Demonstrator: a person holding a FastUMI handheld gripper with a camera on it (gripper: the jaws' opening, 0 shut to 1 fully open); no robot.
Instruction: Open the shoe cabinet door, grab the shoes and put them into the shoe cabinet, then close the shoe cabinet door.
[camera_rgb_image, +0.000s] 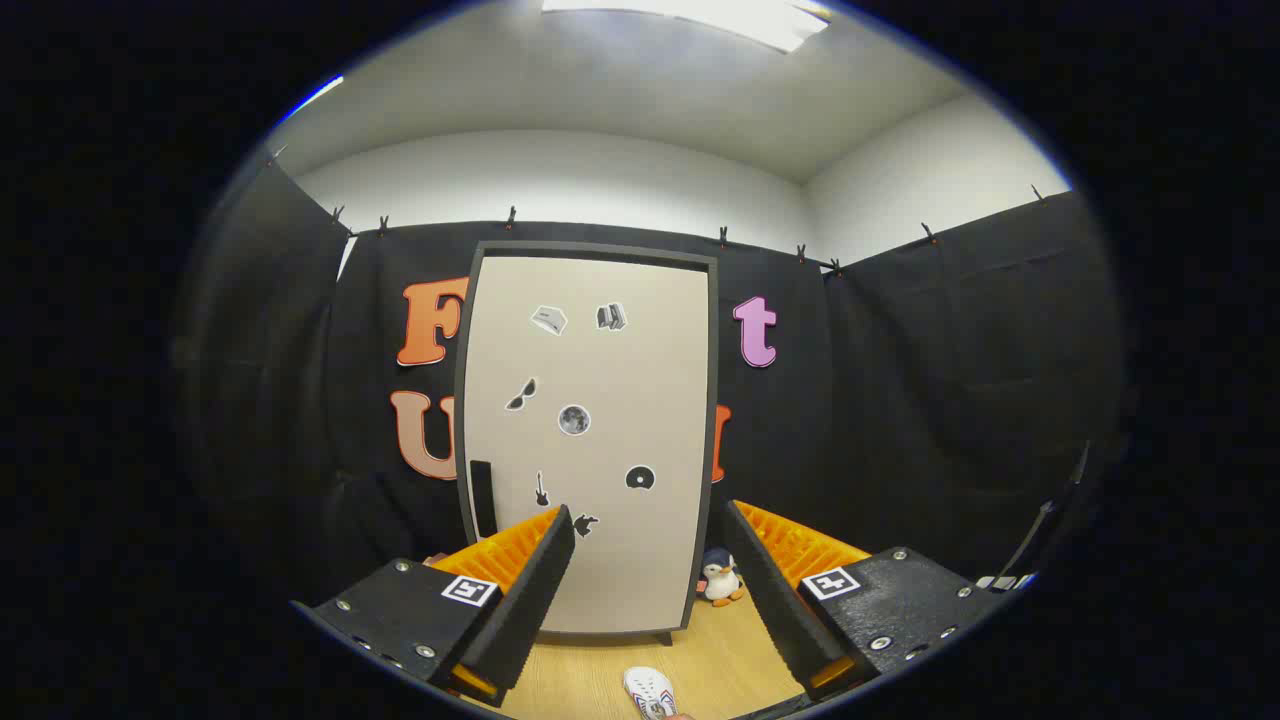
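Note:
The shoe cabinet stands upright beyond my fingers, its pale door shut inside a dark frame. Small stickers dot the door, and a dark handle sits low on its left side. My gripper is open, its fingers spread wide with nothing between them, pointing at the lower part of the door from a short distance. A white shoe lies on the wooden floor below and between the fingers, only its toe in view.
A small penguin toy sits on the floor at the cabinet's lower right corner. Black cloth walls close in behind and on both sides. Wooden floor runs from the fingers to the cabinet's foot.

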